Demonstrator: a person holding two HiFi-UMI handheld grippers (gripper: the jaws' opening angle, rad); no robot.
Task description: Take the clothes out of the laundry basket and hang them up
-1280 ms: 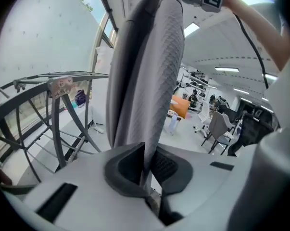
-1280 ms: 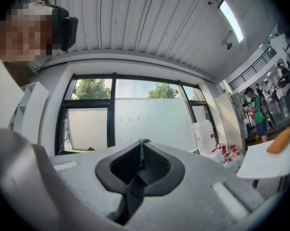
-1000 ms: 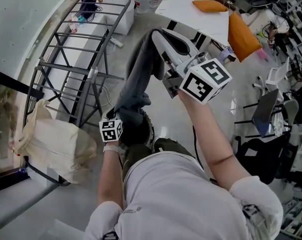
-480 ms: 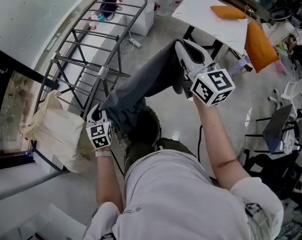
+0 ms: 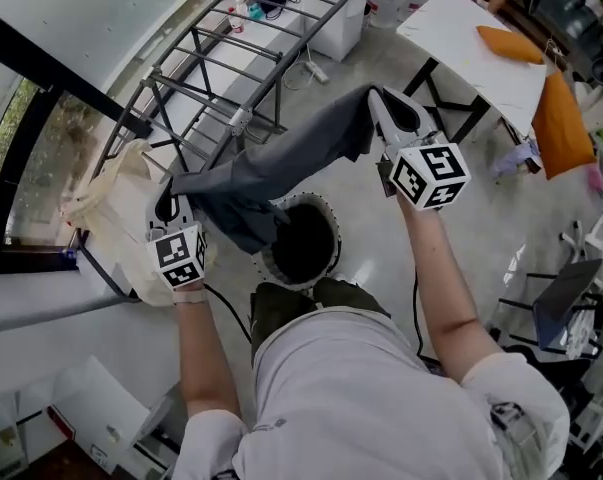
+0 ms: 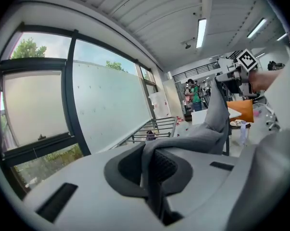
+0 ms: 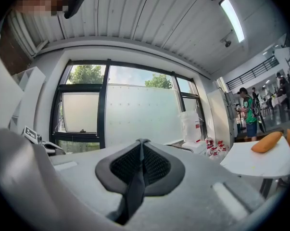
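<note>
Standing over the laundry basket (image 5: pixel 330 223) on the floor, a person works a pair of tongs in each hand. The left tongs (image 5: pixel 169 196), low at the person's left, are clamped shut on one end of a grey garment (image 5: pixel 271 163). The right tongs (image 5: pixel 378 106), held higher, are pinched shut on the other end. The cloth spans between them in a sagging band, clear of the basket's rim, with a fold drooping toward the opening. Just beyond stands the metal drying rack (image 5: pixel 231 78), its bars mostly bare, with a pale cloth (image 5: pixel 116 208) draped at its near left corner. To do this step well, both grips should probably hold tight while the two ends are drawn apart until the garment lies flat. It can then be lifted over a free bar and lowered so both halves hang evenly before either grip loosens. The drooping fold could snag on the rack's near edge.
</note>
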